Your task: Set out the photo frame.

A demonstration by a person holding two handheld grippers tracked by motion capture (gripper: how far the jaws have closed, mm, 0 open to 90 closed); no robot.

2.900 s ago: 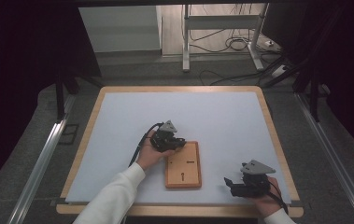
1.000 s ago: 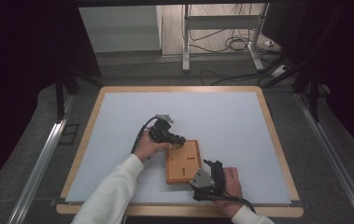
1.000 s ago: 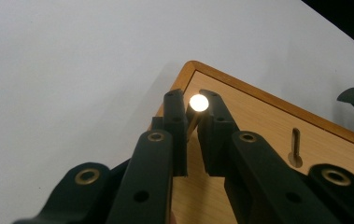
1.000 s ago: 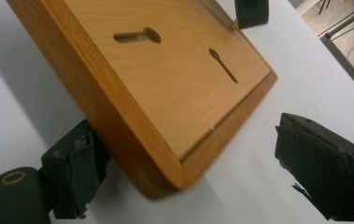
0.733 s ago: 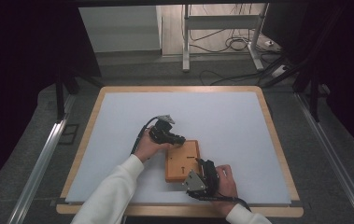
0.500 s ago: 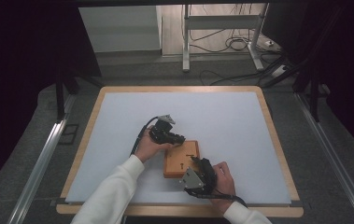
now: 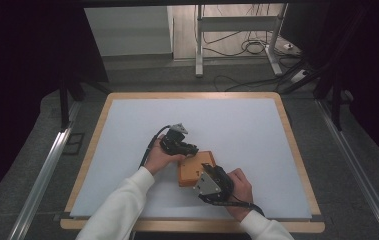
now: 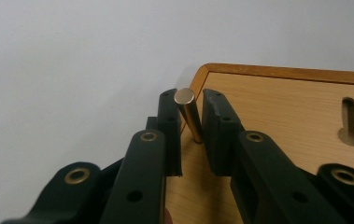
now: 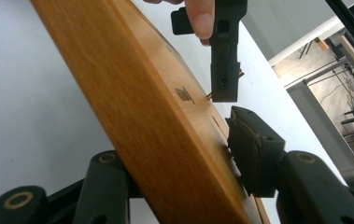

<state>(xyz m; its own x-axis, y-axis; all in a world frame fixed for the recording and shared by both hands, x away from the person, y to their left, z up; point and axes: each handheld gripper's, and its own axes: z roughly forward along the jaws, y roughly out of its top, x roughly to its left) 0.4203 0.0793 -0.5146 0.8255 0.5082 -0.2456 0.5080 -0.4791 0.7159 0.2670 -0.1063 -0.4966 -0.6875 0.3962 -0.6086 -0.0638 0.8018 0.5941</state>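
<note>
Wooden block point(image 7: 195, 167): near the table's point(image 7: 127, 130) front edge. Left gripper point(image 8: 191, 123) clenched around a metal pin point(image 8: 188, 114) standing at the block's corner. Right gripper point(image 7: 212, 183) clamps the block's edge.

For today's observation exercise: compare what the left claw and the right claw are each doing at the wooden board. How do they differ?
The left claw brackets a thin upright metal pin at the flat rectangular wooden board's corner; the right claw straddles the board's thick edge. The left claw's jaws stand narrowly apart, the right claw's wide. Whether either grips is unclear. Both are black, hand-held and meet the same board.
</note>
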